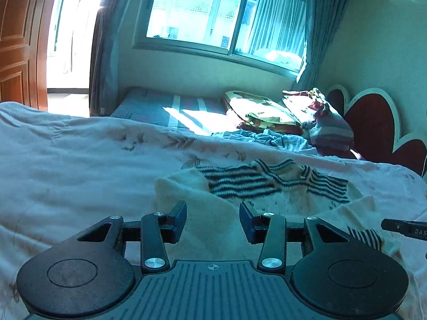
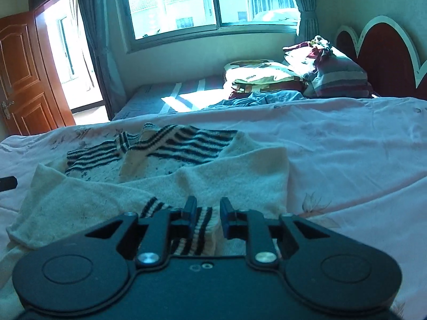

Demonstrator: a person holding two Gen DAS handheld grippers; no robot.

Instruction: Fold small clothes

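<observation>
Two grippers hover apart-jawed, holding nothing: left gripper and right gripper above the striped knit sweater, lying half-folded on the bed. Next fold: pinch both hem corners evenly, lift together.

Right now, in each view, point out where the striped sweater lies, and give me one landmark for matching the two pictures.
Left wrist view: the striped sweater lies on the pink bedspread, lower centre to right, just beyond the open left gripper.
Right wrist view: the sweater spreads across the lower left and centre; a striped cuff sits between the right gripper's open jaws.
Shared landmark: the red heart-shaped headboard, at right in both.
</observation>
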